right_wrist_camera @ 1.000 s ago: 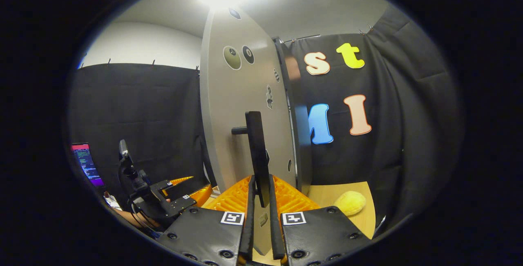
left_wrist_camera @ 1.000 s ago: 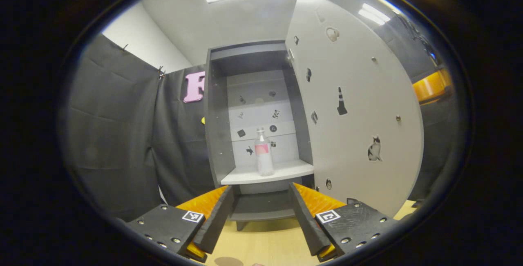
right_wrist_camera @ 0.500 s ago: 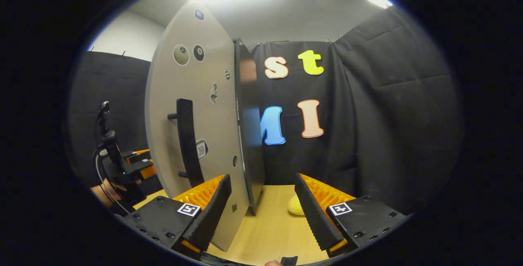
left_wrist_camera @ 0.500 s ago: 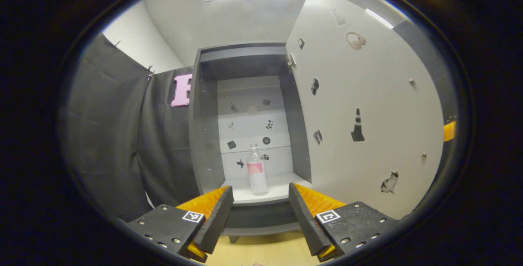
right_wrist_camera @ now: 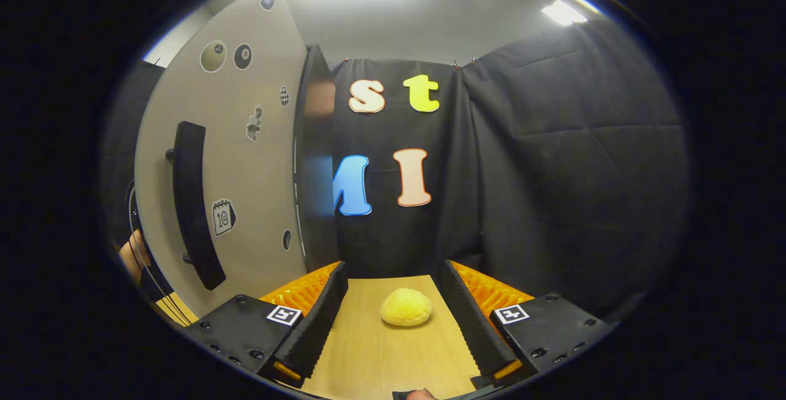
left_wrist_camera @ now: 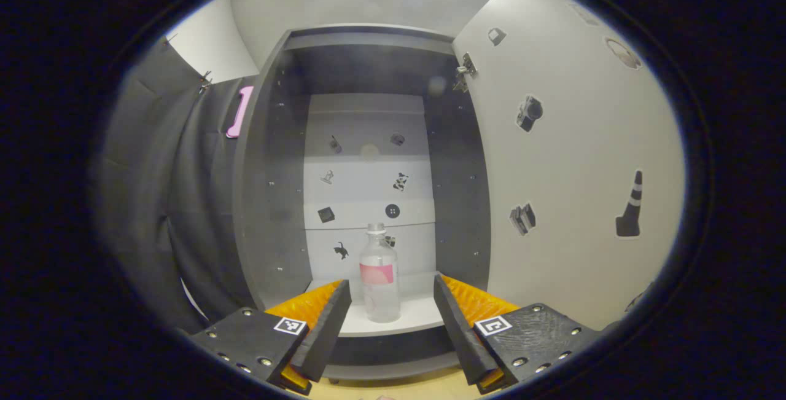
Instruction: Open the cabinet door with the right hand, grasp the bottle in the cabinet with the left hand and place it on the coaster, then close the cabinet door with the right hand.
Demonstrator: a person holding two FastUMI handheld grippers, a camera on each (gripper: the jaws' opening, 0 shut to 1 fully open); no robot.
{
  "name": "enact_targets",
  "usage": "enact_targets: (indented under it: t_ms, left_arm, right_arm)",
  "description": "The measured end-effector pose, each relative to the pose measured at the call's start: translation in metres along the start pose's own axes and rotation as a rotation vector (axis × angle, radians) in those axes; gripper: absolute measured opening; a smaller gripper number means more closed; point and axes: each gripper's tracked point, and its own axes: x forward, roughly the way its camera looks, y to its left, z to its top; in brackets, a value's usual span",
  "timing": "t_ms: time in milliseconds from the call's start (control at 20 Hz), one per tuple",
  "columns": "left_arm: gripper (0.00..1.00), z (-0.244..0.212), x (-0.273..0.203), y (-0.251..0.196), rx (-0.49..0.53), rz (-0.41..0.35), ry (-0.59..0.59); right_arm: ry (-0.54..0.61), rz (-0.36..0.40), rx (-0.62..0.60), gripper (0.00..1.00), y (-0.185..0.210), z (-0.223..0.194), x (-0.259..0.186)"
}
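The cabinet door [left_wrist_camera: 571, 160] stands swung wide open, so the first step of the job looks done. Inside the cabinet [left_wrist_camera: 270, 191], the bottle [left_wrist_camera: 379, 280] stands upright on the white shelf [left_wrist_camera: 424, 317], clear plastic with a pink label, untouched and lined up right between the fingers of the left gripper [left_wrist_camera: 387, 320]. That gripper's jaws are spread wide, gripping nothing, and the bottle sits beyond the fingertips, not yet between them as far as this view tells.

Over in the right gripper view, the right gripper [right_wrist_camera: 393, 320] is off the door, jaws parted and empty, hanging over the wooden table [right_wrist_camera: 368, 357]. The door's outer face sits to its left, with the dark handle [right_wrist_camera: 190, 203] well apart from the fingers. A yellow rounded object [right_wrist_camera: 405, 306] lies on the table between the two fingers, farther ahead; whether that is the coaster cannot be told from here.

So the tally: door open, done. Still to come, by the look of it: the left gripper must close on the bottle, lift it out, and set it on the coaster, then the right gripper has to swing the door shut.
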Motion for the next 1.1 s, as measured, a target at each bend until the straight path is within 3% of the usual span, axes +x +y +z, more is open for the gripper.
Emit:
enact_targets:
  t_ms: [150, 200, 500, 1000, 1050, 1100]
  left_arm:
    - [0.84, -0.011, 0.039, 0.004, 0.009, -0.017, 0.005]
    - [0.84, -0.017, 0.05, 0.007, 0.012, -0.019, 0.009]
    - [0.82, -0.049, 0.103, 0.02, 0.037, -0.028, 0.046]
    - [0.84, -0.073, 0.136, 0.022, 0.03, -0.037, 0.068]
    - [0.73, -0.074, 0.136, 0.024, 0.024, -0.032, 0.071]
    - [0.75, -0.073, 0.133, 0.024, 0.014, -0.027, 0.069]
  right_arm:
    - [0.025, -0.059, 0.008, 0.92, -0.008, -0.006, 0.004]
    - [0.032, -0.077, 0.009, 0.98, -0.009, -0.008, 0.006]
    - [0.076, -0.142, 0.021, 0.98, -0.009, -0.022, 0.015]
    - [0.102, -0.165, -0.012, 0.98, -0.007, -0.028, 0.019]
    - [0.103, -0.161, -0.009, 0.98, -0.006, -0.027, 0.019]
    - [0.102, -0.155, -0.002, 0.98, -0.005, -0.027, 0.02]
